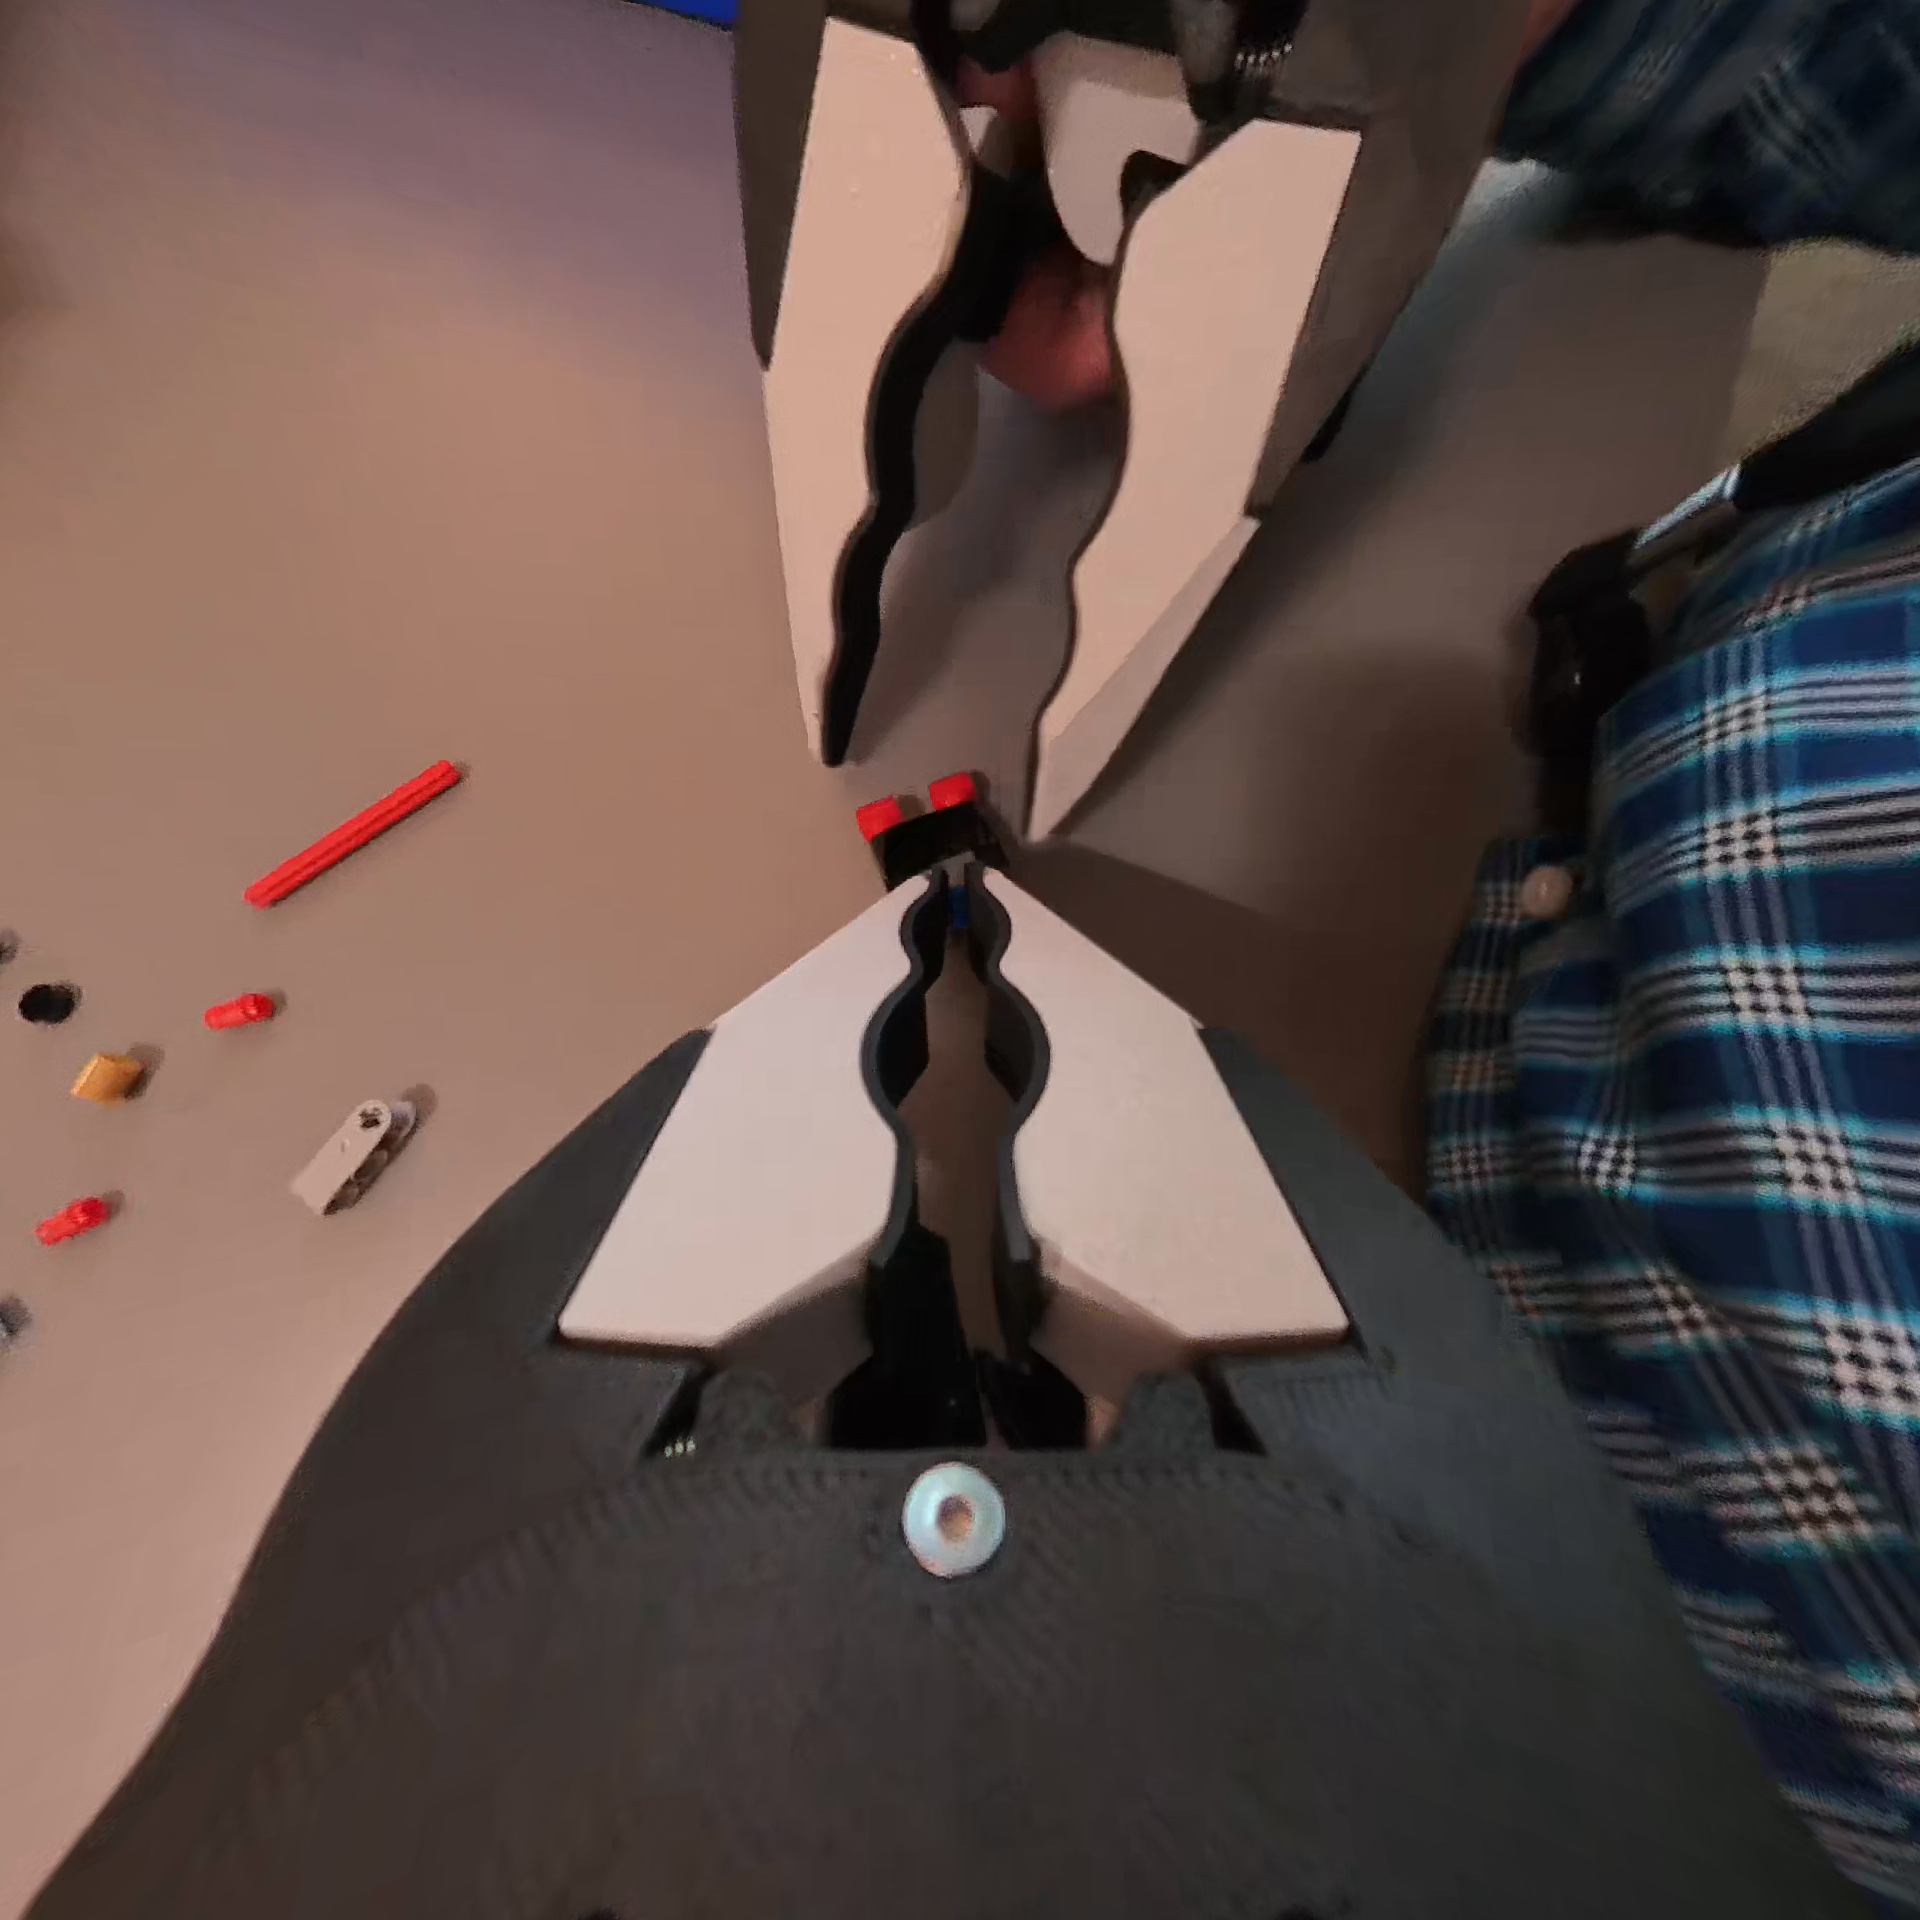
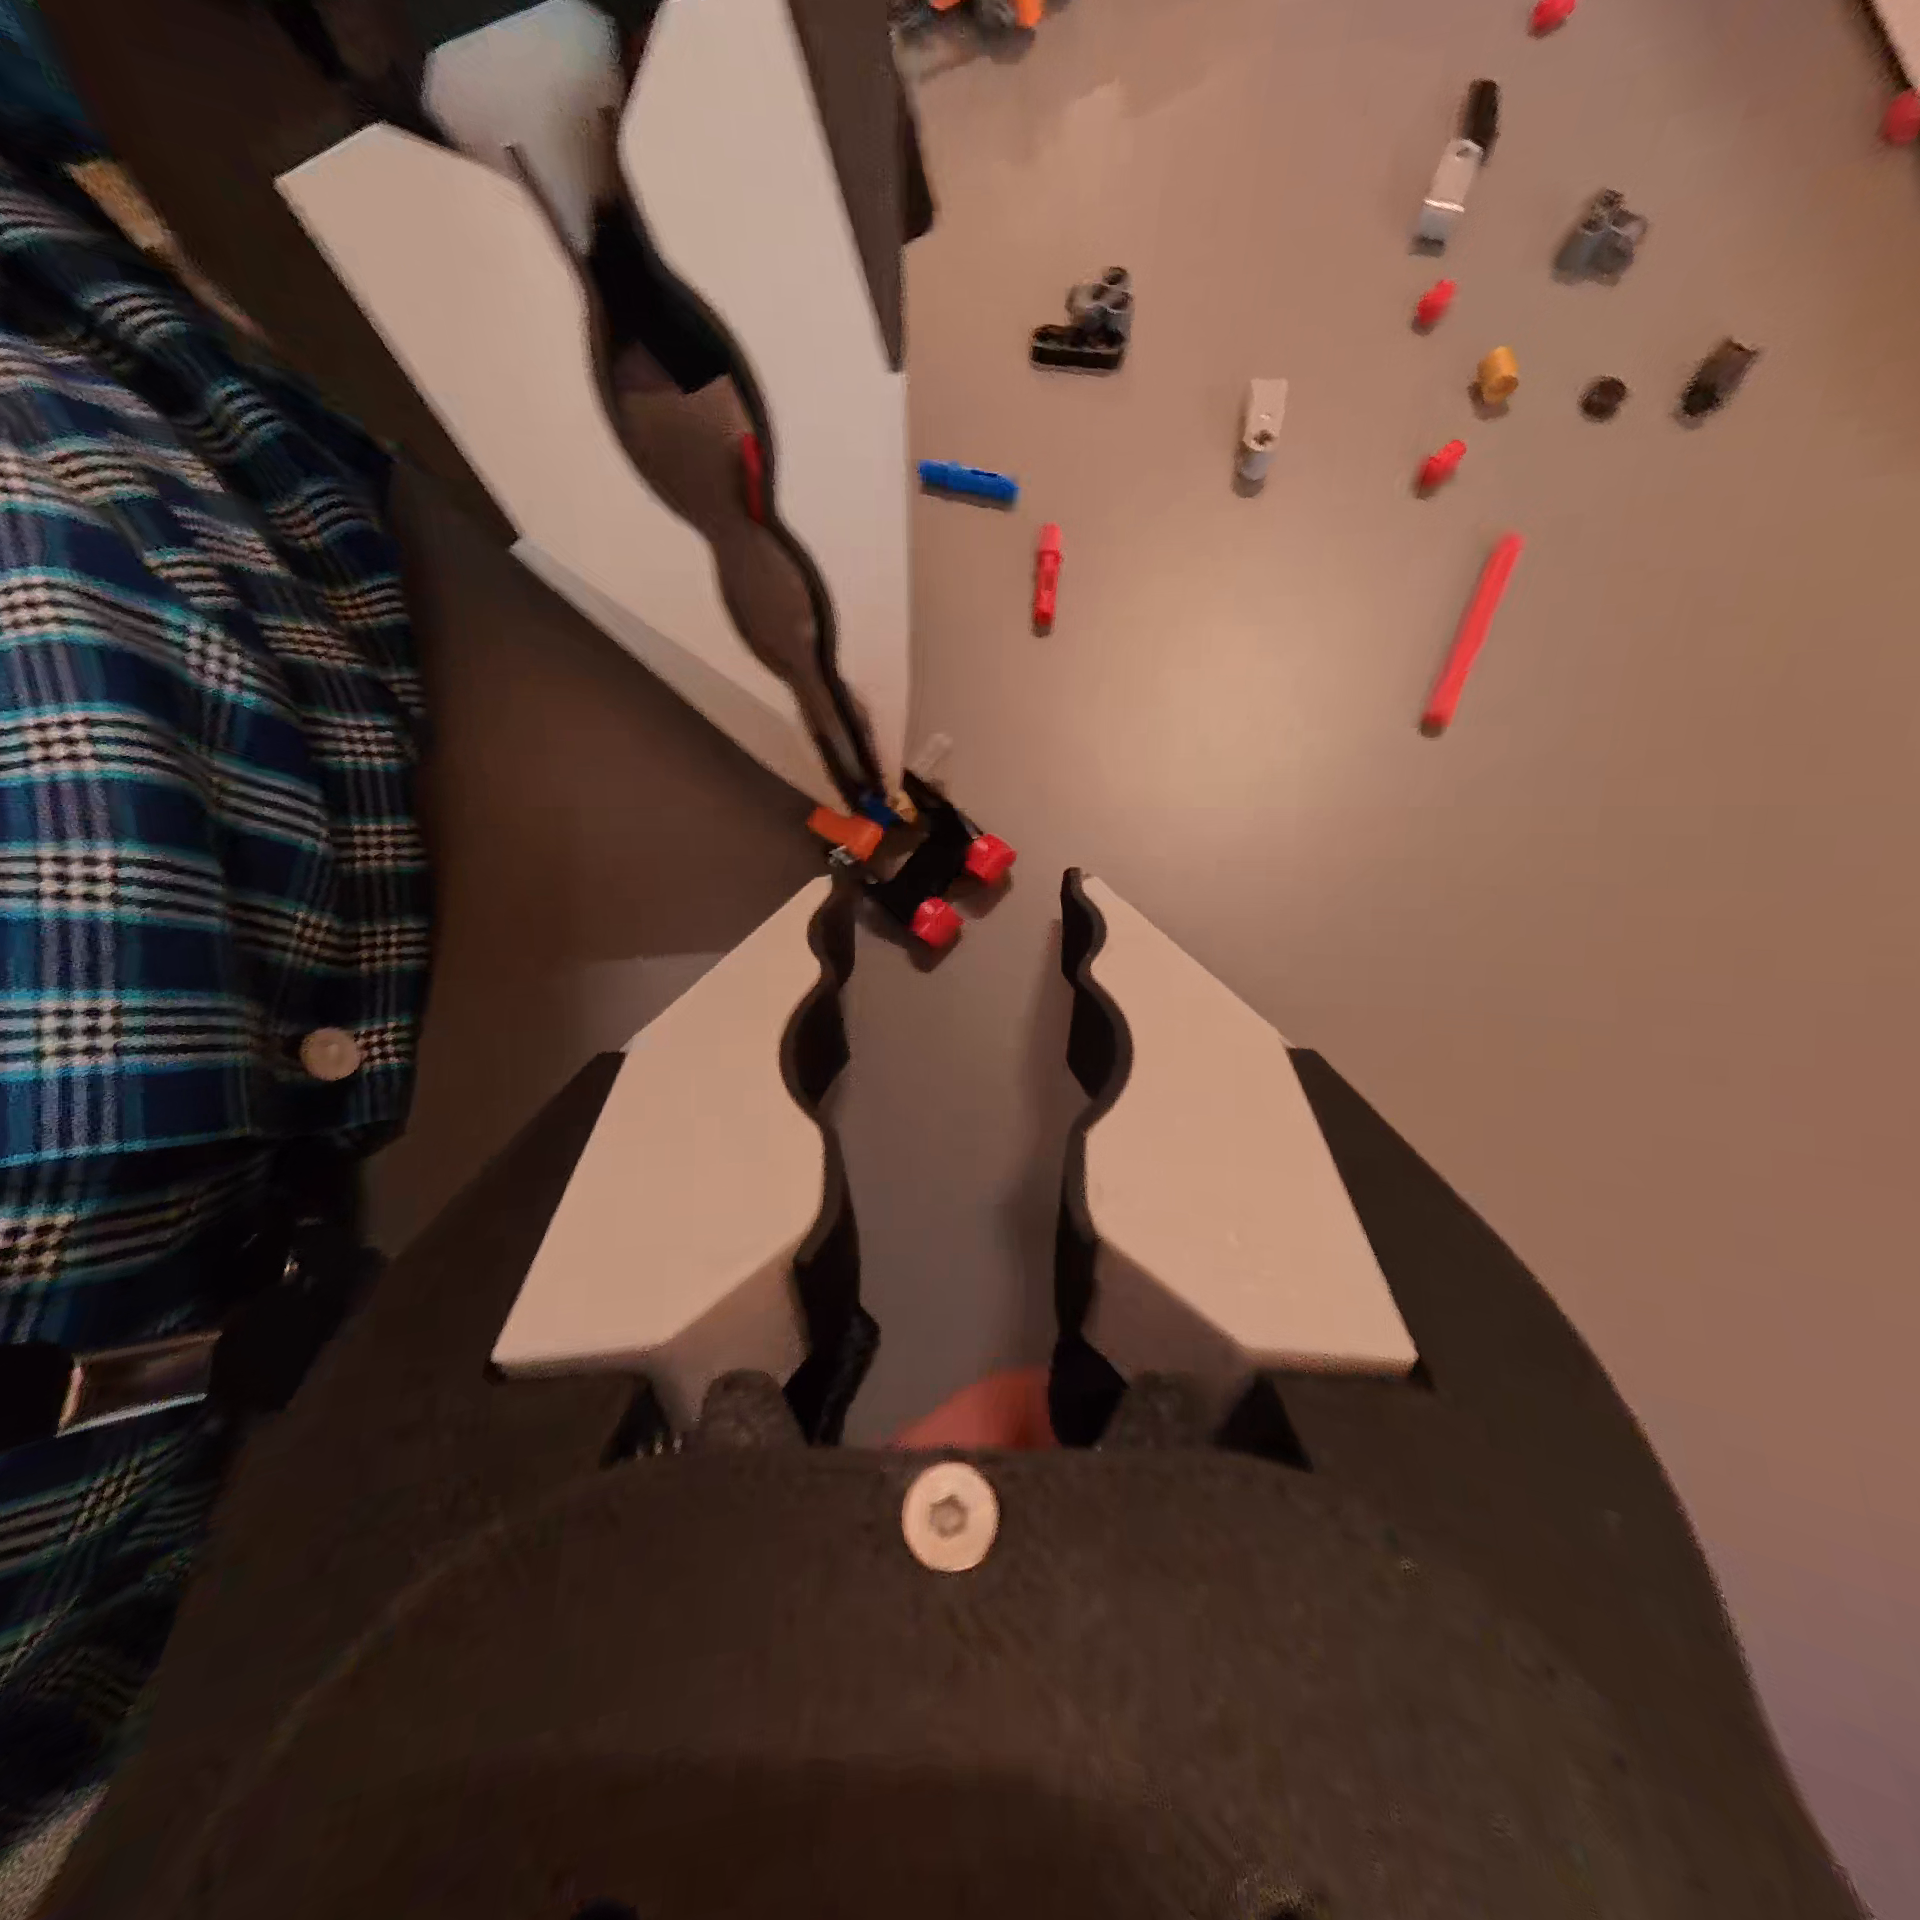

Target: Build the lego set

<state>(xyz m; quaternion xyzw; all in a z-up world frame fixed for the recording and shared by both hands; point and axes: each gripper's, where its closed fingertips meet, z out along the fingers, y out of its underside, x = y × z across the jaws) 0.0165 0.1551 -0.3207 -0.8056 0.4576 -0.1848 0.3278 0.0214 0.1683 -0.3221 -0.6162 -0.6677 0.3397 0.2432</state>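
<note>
Left gripper (image 1: 956, 894) pinched tight on the little lego assembly (image 2: 928, 865), right gripper (image 2: 951, 894) spread wide just beside it.

The assembly is a black blocky chunk with two round red pegs, held just above the smooth tan table (image 2: 1247, 1039); a long ridged red axle (image 2: 1473, 632) lies well apart from it among scattered pins.

Looks like a plain indoor worktable: smooth matte beige tabletop (image 2: 1299, 1039), scattered small plastic building pieces (image 2: 1473, 631).
</note>
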